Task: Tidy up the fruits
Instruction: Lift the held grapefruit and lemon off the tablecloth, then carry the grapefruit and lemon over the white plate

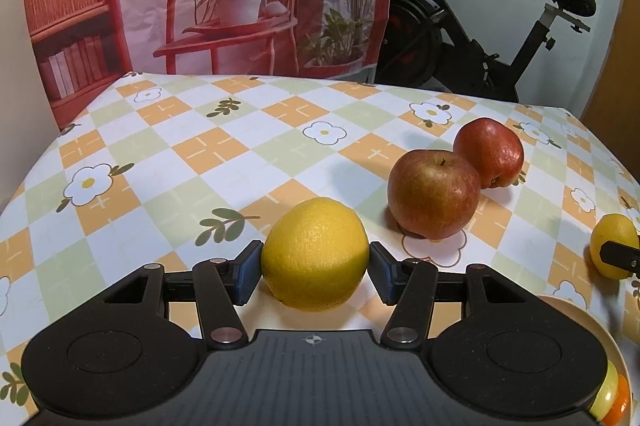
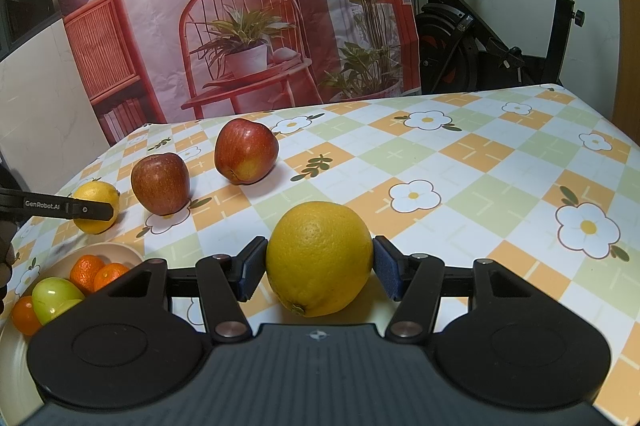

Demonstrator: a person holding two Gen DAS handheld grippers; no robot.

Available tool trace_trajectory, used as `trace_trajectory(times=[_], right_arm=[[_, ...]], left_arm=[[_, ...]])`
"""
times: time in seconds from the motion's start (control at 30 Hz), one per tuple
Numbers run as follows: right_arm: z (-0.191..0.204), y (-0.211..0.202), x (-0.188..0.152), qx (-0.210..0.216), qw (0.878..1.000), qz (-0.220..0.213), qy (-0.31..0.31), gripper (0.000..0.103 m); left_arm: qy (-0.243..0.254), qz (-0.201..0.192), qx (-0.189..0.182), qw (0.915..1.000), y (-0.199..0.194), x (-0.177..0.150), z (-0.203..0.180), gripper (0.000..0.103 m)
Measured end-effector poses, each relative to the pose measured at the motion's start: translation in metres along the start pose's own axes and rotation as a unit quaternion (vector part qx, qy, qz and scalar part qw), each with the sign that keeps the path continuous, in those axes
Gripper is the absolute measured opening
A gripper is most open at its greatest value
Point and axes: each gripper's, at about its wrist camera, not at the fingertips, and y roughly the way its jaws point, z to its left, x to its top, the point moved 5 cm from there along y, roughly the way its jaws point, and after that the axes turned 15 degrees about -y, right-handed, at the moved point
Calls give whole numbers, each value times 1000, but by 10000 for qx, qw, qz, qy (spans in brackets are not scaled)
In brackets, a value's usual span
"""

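Each gripper has a round citrus between its fingers. The left gripper [image 1: 316, 268] straddles a yellow lemon [image 1: 316, 253] that sits on the table [image 1: 168, 154], near and left of two red apples [image 1: 434, 193]. Its pads meet the fruit at the widest part on both sides, so it looks gripped, fingers about half open. The right gripper [image 2: 320, 268] does the same with a larger orange [image 2: 319, 259] further right on the table, pads pressed against its flanks.

Both fruits are probably firm, moderately heavy and hard to bruise. The dimpled peel should give the pads decent friction, but a round body can roll or squirt out if taken above or below its middle. The hold across the widest part is the right one.

The apples would be smoother and more slippery. A bowl [image 2: 120, 250] at the near left already holds small oranges and a green fruit; it seems to be where these go.
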Motion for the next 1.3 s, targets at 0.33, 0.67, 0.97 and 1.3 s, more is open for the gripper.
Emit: trace_trajectory(times=[0.33,0.67,0.97,1.3], right_arm=[[0,0,0,-1,10000,-2,5,60],[3,-1,0,-51,10000,11,11,59],[14,-13,-3,19,9998,147,167,59],[46,-63,7,407,9988,-136,225,59]], left_arm=[[116,-325,-255,9991,-49,-7,-4,59],[288,-226,-706,9968,-88,-35,-16,59],[256,-50,-901,9956,-106,-54,-9,59],[168,-33,-1000,9948,-122,-65,-10,59]])
